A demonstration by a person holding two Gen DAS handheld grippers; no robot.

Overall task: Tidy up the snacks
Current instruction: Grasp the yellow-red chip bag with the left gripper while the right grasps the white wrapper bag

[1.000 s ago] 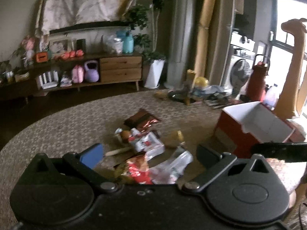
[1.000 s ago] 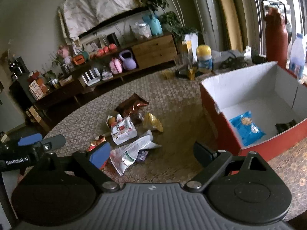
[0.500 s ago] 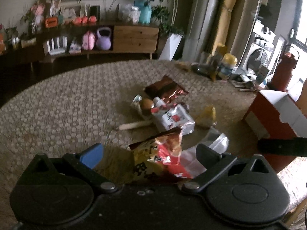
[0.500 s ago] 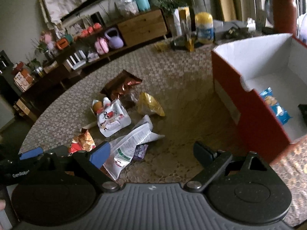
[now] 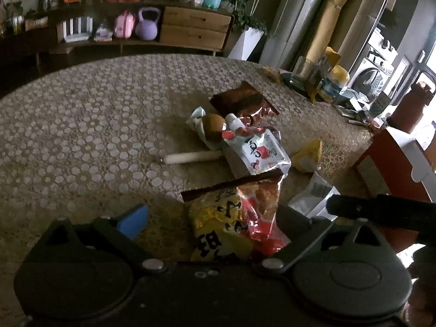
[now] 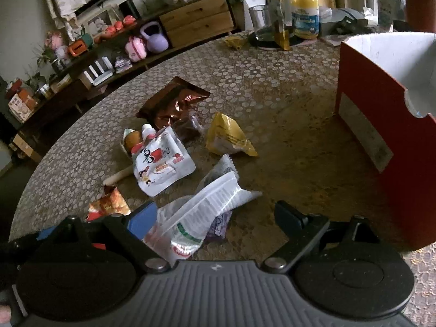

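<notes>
Snacks lie in a pile on the patterned round table (image 5: 81, 125). In the left wrist view my left gripper (image 5: 212, 216) hangs low over a yellow-and-red snack bag (image 5: 231, 218). The bag lies between its fingers and its jaws are closing; the pads do not visibly press on it. My right gripper (image 6: 215, 218) is open over a clear white-printed bag (image 6: 201, 212), with a small purple packet (image 6: 218, 223) beneath. Beyond lie a white spouted pouch (image 6: 160, 169), a brown foil bag (image 6: 174, 103) and a yellow packet (image 6: 229, 136). A red box (image 6: 381, 136) stands at the right.
A pale sausage stick (image 5: 190, 157) lies left of the pouch. A glass (image 6: 259, 21), a yellow-lidded jar (image 6: 305, 11) and clutter crowd the table's far edge. A dark red flask (image 5: 411, 109) stands behind the box. A sideboard lines the far wall.
Both grippers have sunk and tipped down toward the snack pile. The yellow-and-red bag now lies between the left fingers, the clear bag between the right ones. The box's inside has left view.
</notes>
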